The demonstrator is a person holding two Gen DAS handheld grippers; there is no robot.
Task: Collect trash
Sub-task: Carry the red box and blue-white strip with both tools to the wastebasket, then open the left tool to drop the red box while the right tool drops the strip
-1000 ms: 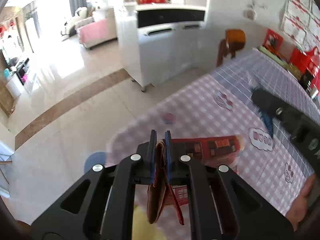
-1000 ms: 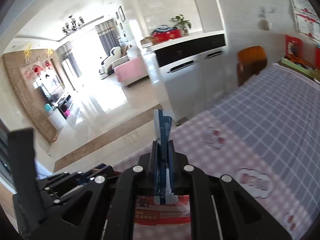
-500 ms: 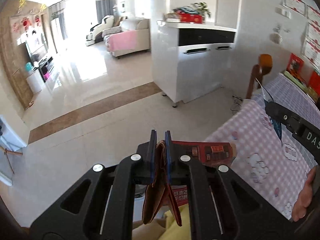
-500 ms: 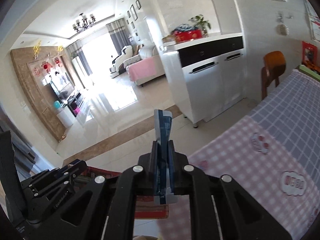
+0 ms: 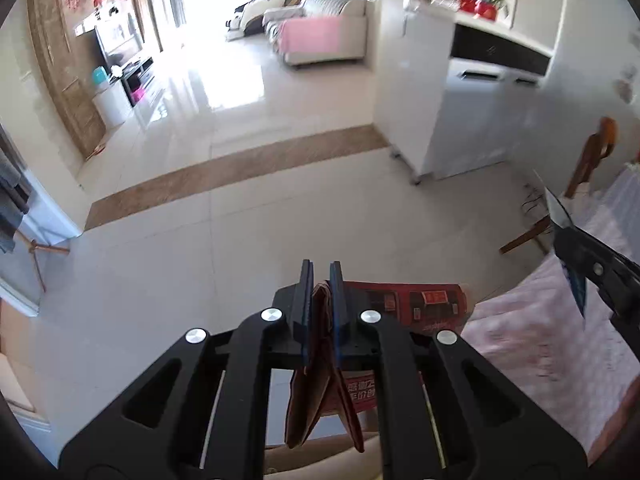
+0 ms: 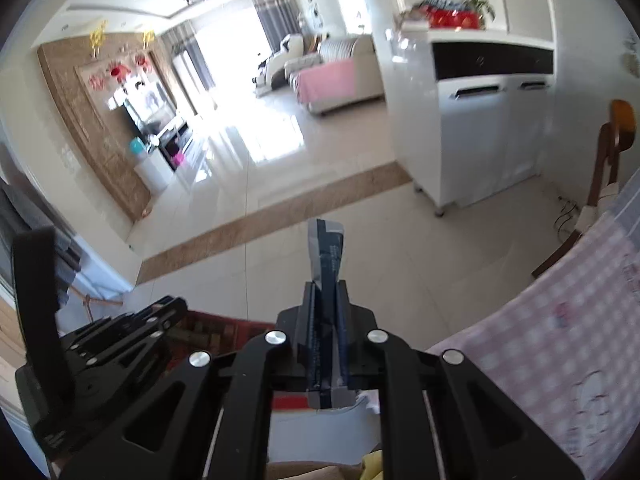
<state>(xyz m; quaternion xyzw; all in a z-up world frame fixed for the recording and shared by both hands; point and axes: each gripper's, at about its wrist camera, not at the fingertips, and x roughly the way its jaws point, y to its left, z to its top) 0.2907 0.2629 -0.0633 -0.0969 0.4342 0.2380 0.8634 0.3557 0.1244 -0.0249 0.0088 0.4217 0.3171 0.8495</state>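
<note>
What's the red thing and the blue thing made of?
The red packet looks like thin glossy printed film or paper; it folds limply in the left gripper. The blue wrapper, clamped in the right gripper, looks like stiffer foil-like plastic, standing upright.

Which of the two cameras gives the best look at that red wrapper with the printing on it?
The left wrist view. There the red wrapper spreads flat beyond the left gripper, which is shut on it, so its printed panels show. In the right wrist view only a dim red strip shows, largely hidden behind the black grippers.
</note>
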